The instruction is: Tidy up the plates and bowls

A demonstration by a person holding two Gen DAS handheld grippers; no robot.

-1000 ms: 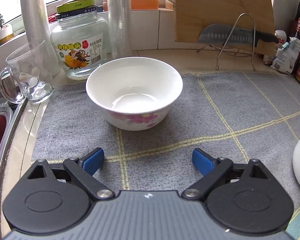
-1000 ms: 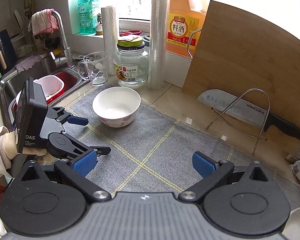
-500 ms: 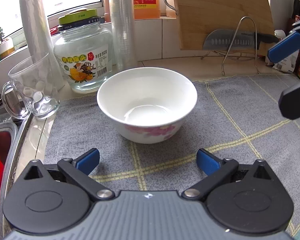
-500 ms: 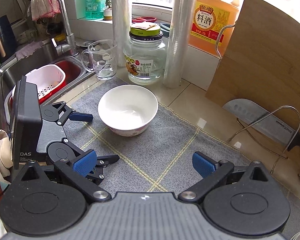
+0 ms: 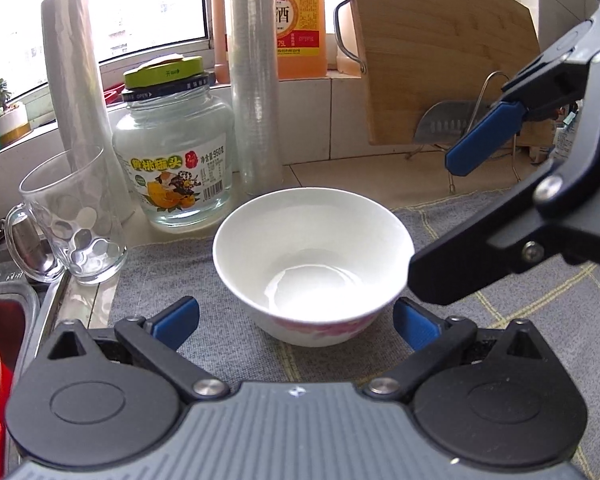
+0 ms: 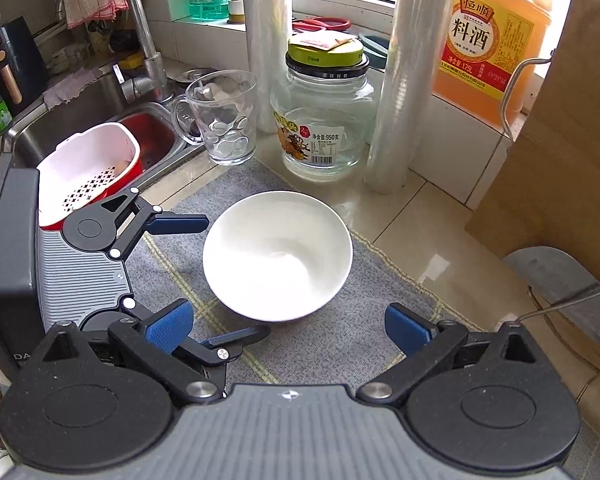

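Jar (image 5: 175,168) and mug (image 5: 70,220) crowd behind bowl (image 5: 314,264).

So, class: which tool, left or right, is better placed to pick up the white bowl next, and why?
Probably the left tool: it is open, and the white bowl sits just ahead between its fingers. The right tool, also open, looks down from above.

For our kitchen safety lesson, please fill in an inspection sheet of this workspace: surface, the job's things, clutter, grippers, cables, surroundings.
Surface: grey checked mat on a tiled counter.
Job's things: one white bowl, upright and empty, on the mat.
Clutter: glass mug, lidded jar and film roll behind the bowl.
Grippers: left gripper open, the bowl between its fingers, no contact visible; right gripper open, empty, above the bowl's near side.
Cables: nothing seen.
Surroundings: sink with a strainer basket; cutting board; knife on a wire rack.
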